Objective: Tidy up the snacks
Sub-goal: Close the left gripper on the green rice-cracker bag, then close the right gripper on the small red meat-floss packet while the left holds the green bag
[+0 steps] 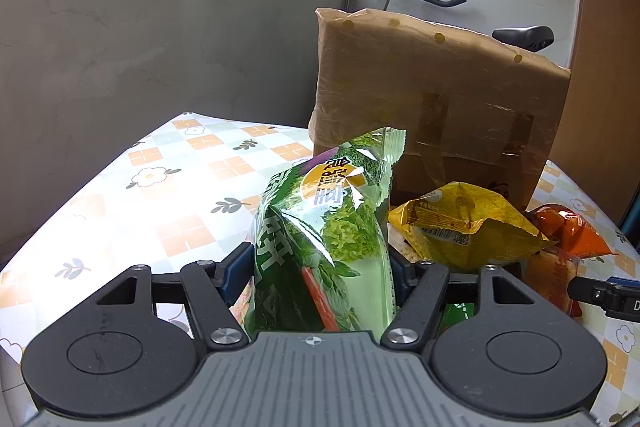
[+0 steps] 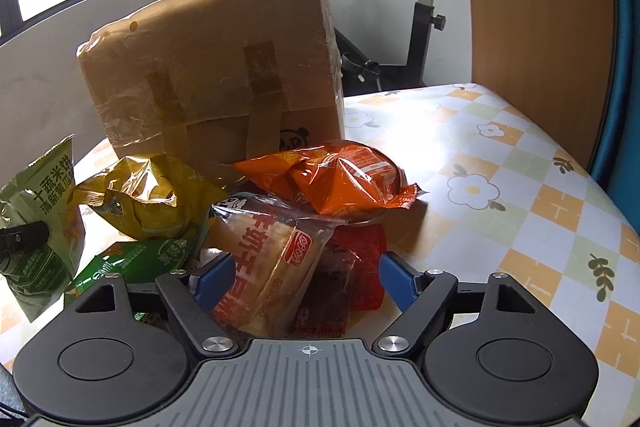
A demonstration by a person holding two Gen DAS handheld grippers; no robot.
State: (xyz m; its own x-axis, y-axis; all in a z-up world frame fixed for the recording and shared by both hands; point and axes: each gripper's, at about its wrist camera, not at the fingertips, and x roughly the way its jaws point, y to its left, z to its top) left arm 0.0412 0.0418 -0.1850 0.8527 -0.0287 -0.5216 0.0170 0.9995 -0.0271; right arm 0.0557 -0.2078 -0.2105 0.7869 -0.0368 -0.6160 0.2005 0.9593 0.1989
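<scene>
Green foil fills the left hand-held gripper (image 1: 322, 267): its pads clamp the green bag (image 1: 328, 239), held upright above the worktop (image 1: 120, 195). The right hand-held gripper (image 2: 308, 275) stands part open around a bread pack (image 2: 268, 267), long axis running away from it, the right pad clear of the wrapper. Yellow bag (image 2: 152, 199) and orange bag (image 2: 340, 179) lie beyond, before the box (image 2: 216, 67).
</scene>
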